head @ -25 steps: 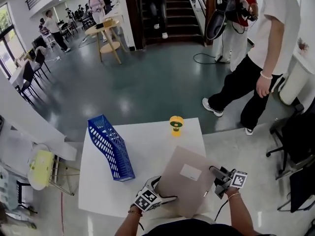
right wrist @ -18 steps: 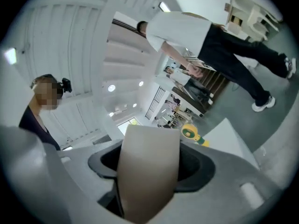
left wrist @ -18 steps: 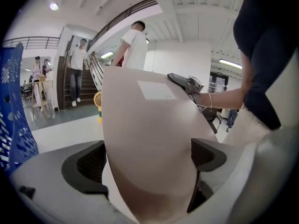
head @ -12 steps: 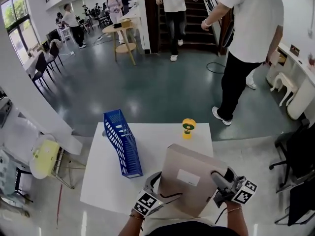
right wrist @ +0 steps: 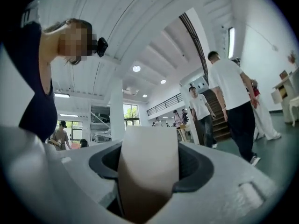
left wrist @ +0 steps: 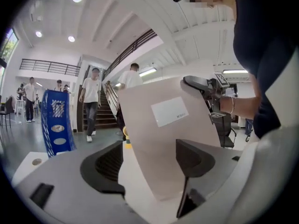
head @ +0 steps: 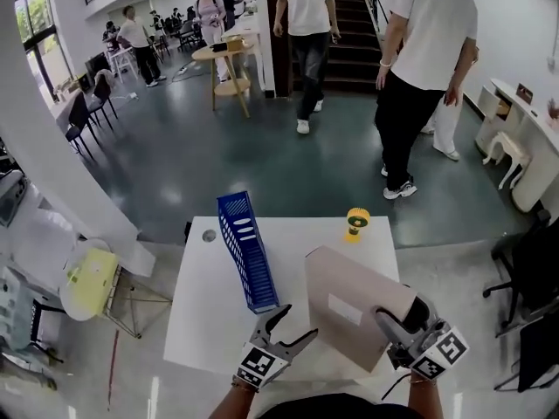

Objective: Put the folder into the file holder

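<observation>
The tan folder (head: 349,299) with a white label is lifted off the white table (head: 205,321) and tilted on edge. My right gripper (head: 395,323) is shut on its right edge; in the right gripper view the folder (right wrist: 148,162) fills the gap between the pads. My left gripper (head: 297,323) stands just left of the folder's lower corner, jaws spread and closing. In the left gripper view the folder (left wrist: 163,134) shows between the jaws without the pads pressing on it. The blue mesh file holder (head: 247,251) stands upright to the left, also visible as a blue file holder (left wrist: 56,125).
A small yellow object (head: 356,223) stands at the table's far edge, and a small round disc (head: 208,235) lies at its far left corner. Several people walk on the dark floor beyond. A yellow-seated stool (head: 87,282) is left of the table.
The folder has gone from lying flat to raised and steeply tilted in the right gripper. The left gripper has come off its left edge and sits lower left.
</observation>
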`<action>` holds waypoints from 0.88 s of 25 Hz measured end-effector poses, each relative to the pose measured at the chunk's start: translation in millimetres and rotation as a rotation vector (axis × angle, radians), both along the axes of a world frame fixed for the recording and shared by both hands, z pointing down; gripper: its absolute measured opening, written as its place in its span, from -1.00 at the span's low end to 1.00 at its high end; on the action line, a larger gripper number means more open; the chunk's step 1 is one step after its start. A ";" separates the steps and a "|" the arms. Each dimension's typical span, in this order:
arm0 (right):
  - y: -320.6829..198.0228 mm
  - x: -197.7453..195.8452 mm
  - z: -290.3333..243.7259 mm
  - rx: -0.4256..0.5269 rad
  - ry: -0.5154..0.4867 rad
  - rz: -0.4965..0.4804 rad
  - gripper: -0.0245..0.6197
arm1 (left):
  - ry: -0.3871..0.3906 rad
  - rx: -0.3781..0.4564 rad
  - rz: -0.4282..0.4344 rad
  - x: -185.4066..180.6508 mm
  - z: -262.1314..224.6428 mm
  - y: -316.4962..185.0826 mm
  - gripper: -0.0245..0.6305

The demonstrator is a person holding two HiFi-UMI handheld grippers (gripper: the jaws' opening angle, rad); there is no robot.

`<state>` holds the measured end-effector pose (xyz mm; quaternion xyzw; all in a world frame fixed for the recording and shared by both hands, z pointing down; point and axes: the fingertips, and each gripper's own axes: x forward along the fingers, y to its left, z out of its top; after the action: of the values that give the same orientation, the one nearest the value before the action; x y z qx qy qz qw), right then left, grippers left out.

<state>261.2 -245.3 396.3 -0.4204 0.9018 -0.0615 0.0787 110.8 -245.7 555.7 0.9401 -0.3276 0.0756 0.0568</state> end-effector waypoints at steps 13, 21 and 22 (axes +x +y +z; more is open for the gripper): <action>20.6 -80.5 -74.4 0.138 0.018 0.191 -0.04 | 0.089 0.043 -0.098 -160.9 -35.4 10.6 -0.93; 23.2 -141.0 -131.7 0.251 -0.029 0.242 -0.04 | 0.078 0.085 -0.116 -228.2 -46.2 16.1 -0.93; 22.4 -149.4 -135.3 0.259 -0.031 0.246 -0.04 | 0.072 0.104 -0.119 -235.6 -48.6 17.2 -0.93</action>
<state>111.8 -222.9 261.0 -0.5130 0.8426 0.0590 0.1529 -124.7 -228.5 507.1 0.9226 -0.3844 0.0213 0.0238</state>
